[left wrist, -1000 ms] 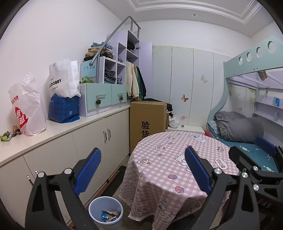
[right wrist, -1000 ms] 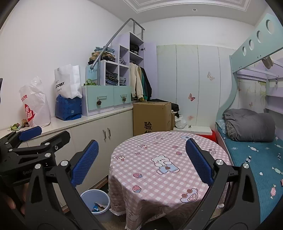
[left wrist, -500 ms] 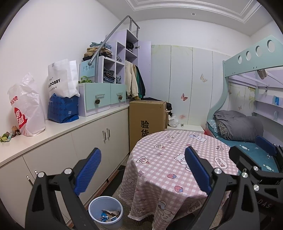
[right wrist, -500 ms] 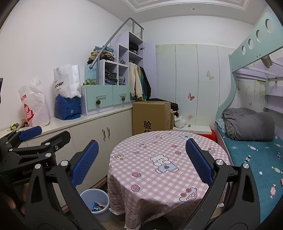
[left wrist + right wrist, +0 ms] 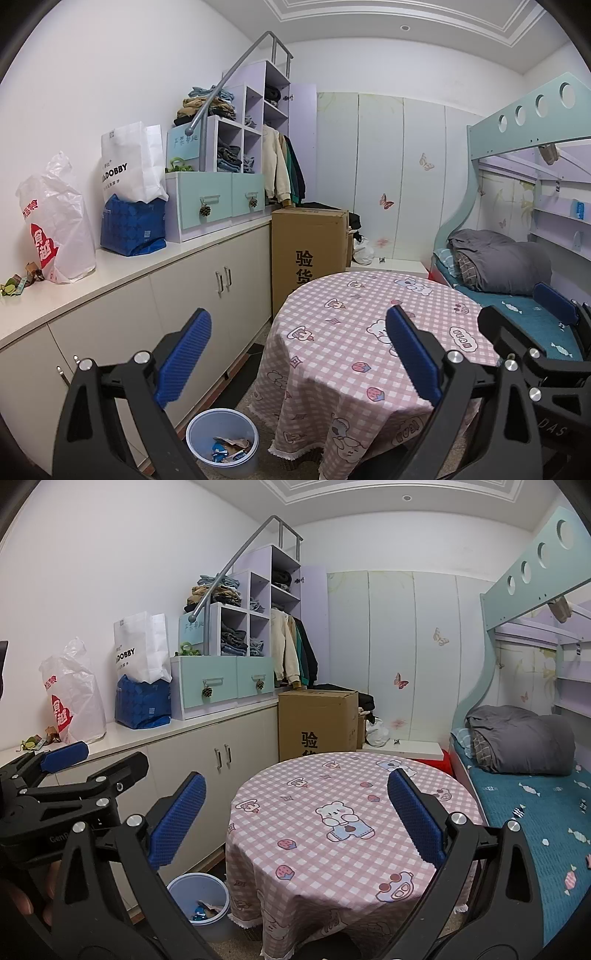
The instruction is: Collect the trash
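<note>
A pale blue waste bin (image 5: 222, 441) stands on the floor left of the round table and holds crumpled wrappers (image 5: 231, 447); it also shows in the right wrist view (image 5: 200, 902). The round table (image 5: 365, 343) has a pink checked cloth with nothing lying on it (image 5: 332, 812). My left gripper (image 5: 297, 358) is open and empty, held high in front of the table. My right gripper (image 5: 293, 819) is open and empty beside it. Small scraps (image 5: 18, 282) lie on the counter at far left.
A white cabinet counter (image 5: 155, 254) runs along the left wall with a plastic bag (image 5: 55, 225), a blue bag (image 5: 133, 229) and drawers. A cardboard box (image 5: 308, 247) stands behind the table. A bunk bed (image 5: 524, 775) is on the right.
Both grippers have drawn slightly back and up from the table; the bin shows a little fuller in view. Both stay open and empty.
</note>
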The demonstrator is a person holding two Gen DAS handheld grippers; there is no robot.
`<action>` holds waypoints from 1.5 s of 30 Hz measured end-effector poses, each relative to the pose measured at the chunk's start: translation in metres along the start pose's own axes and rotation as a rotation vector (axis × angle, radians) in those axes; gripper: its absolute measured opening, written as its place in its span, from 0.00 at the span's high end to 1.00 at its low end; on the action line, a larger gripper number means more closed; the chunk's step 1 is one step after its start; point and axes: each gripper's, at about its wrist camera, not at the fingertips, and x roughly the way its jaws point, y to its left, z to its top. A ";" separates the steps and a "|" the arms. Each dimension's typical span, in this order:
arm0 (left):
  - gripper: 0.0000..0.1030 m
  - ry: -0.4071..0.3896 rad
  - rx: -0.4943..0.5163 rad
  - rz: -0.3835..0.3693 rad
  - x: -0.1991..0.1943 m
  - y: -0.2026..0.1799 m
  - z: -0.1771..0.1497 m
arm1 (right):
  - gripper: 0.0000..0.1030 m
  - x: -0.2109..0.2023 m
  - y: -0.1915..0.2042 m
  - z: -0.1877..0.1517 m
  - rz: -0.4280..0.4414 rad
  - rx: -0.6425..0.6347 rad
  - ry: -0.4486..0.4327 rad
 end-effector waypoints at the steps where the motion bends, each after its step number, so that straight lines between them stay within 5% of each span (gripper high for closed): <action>1: 0.09 0.000 0.000 -0.001 0.000 0.000 0.000 | 0.06 0.000 0.000 -0.001 0.000 0.001 -0.001; 45: 0.09 0.000 0.002 0.001 0.001 0.003 0.000 | 0.06 0.001 -0.002 -0.001 0.000 0.001 0.003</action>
